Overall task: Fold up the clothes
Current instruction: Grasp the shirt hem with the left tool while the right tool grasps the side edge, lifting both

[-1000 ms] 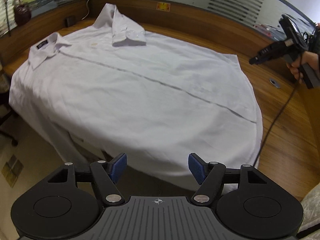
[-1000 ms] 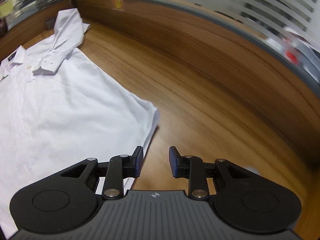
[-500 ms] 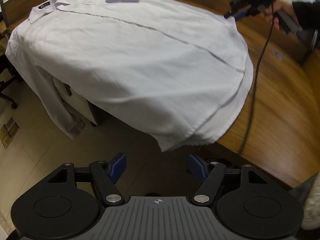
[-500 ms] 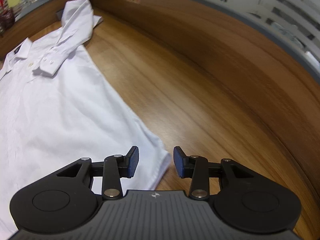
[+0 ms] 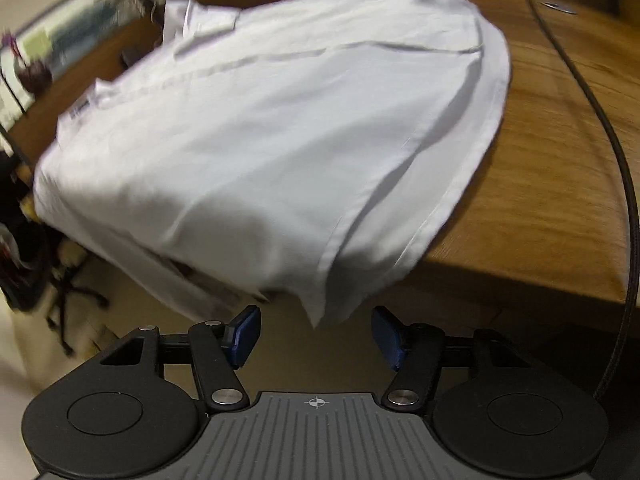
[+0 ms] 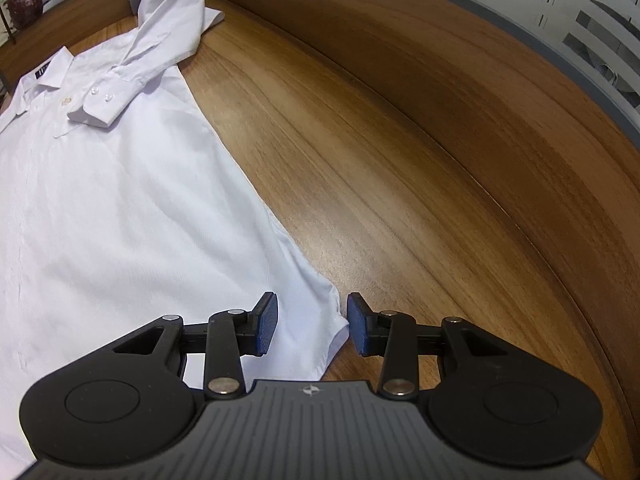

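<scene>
A white button-up shirt (image 5: 280, 140) lies face up on the wooden table (image 5: 560, 200), with one sleeve (image 6: 132, 64) folded across its chest. Its near hem corner (image 5: 320, 304) hangs over the table edge. The tip of that corner dangles just above the gap of my left gripper (image 5: 315, 336). The left jaws are closing and the blue pads are clear of the cloth. In the right wrist view the far hem corner (image 6: 324, 312) lies flat between the fingers of my right gripper (image 6: 312, 326), which is open and not pressing it.
A black cable (image 5: 624, 200) runs across the table on the right in the left wrist view. A raised wooden wall (image 6: 440, 60) rims the table's far side. An office chair base (image 5: 72, 292) stands on the floor below the table edge.
The left gripper has dropped below the table edge to the hanging hem corner, and its jaws have narrowed a little. The right gripper has moved over the far hem corner and its jaws have widened.
</scene>
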Demonstrator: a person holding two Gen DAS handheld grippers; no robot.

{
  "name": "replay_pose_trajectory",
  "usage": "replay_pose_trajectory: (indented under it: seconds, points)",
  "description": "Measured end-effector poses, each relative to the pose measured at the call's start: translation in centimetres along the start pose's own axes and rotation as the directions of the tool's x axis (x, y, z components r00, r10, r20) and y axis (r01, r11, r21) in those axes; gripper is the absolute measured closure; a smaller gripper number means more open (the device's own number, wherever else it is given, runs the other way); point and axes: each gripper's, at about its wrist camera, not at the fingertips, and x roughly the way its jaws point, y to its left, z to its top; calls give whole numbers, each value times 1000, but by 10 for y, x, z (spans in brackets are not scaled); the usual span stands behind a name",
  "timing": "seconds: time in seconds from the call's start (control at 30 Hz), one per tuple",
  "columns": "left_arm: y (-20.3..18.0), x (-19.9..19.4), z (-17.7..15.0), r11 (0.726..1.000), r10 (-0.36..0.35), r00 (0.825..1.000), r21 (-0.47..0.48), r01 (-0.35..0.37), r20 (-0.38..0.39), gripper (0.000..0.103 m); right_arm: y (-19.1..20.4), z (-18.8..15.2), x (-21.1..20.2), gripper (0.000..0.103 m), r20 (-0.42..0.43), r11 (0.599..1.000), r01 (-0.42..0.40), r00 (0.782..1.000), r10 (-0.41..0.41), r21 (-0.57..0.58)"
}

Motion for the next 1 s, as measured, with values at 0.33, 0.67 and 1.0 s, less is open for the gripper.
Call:
replay_pose_trajectory:
  seconds: [0.33,0.67,1.0]
  points:
    - [17,-23,1,1000,-8,1000,-26,9,24,91,0,-8,-1,97,12,999,22,1000,-22,34]
    - [51,-76,28,997,-16,996,83,9,88,97,-7,-2,-32,99,100,994,22,994,-33,109]
    - [78,-110,79,978,-151,954,183,105,259,97,-65,-20,-74,100,85,958,84,990,-111,273]
